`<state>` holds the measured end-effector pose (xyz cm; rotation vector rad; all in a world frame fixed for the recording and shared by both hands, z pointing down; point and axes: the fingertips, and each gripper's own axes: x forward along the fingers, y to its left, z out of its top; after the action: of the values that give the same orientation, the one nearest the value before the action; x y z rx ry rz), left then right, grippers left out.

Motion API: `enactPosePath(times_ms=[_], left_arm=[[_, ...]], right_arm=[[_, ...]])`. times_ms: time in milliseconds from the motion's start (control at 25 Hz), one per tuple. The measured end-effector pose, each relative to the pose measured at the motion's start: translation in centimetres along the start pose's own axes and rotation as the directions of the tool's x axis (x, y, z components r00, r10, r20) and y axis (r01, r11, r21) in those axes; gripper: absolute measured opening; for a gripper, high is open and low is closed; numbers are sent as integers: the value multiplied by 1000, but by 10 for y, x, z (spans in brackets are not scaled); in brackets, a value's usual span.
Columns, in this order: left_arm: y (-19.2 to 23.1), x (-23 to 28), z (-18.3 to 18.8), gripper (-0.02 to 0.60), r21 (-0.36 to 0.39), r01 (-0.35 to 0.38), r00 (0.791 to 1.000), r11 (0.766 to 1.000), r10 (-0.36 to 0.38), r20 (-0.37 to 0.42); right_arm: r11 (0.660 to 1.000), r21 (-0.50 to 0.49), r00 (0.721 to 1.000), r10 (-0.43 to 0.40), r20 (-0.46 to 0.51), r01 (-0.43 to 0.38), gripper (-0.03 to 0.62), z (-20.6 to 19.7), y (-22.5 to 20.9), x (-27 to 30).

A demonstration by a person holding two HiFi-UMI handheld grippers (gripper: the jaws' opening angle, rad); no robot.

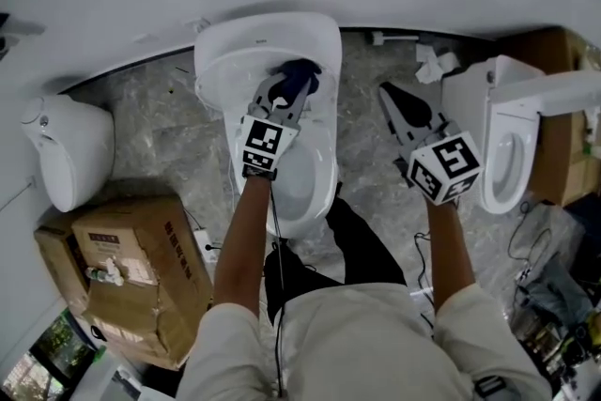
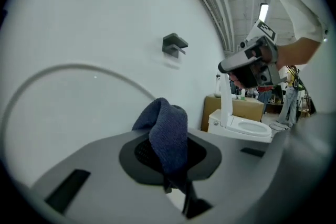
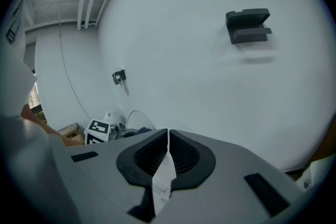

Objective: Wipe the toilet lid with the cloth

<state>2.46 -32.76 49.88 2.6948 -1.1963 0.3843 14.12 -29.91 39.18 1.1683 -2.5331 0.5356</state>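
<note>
You had the left gripper (image 1: 285,94) clamped on the cloth (image 1: 300,70), its jaws closed on a fold of it. It was up over the toilet (image 1: 317,176) in front of you, at the raised toilet lid (image 1: 254,47). The cloth was dark blue, a fine-ribbed knit, bunched into a thick hump that rose out of the jaws and drooped to 1 side, with 1 tail hanging down between them. No view showed whether it pressed on the lid. Your right gripper (image 1: 390,96) hung to the right of the toilet, above the grey marbled floor (image 1: 366,70), its 2 jaws brought together with nothing between them. A neighbouring toilet (image 1: 512,141) stood farther right of the toilet, and a cardboard box (image 1: 141,268) to its left.
</note>
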Motion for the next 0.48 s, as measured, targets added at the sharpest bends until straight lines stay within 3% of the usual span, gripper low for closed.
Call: enactPosePath(times_ms=[240,480], left_arm=[[27,-42,53,43,0,-88,991,996,87,99],[38,-95,78,43,-29,-194,973,981,196,123]], right_arm=[[987,-98,991,124,-56,-129,31,7,25,43],[943,-207,952,216,-218,-262,32,-5,47,88]])
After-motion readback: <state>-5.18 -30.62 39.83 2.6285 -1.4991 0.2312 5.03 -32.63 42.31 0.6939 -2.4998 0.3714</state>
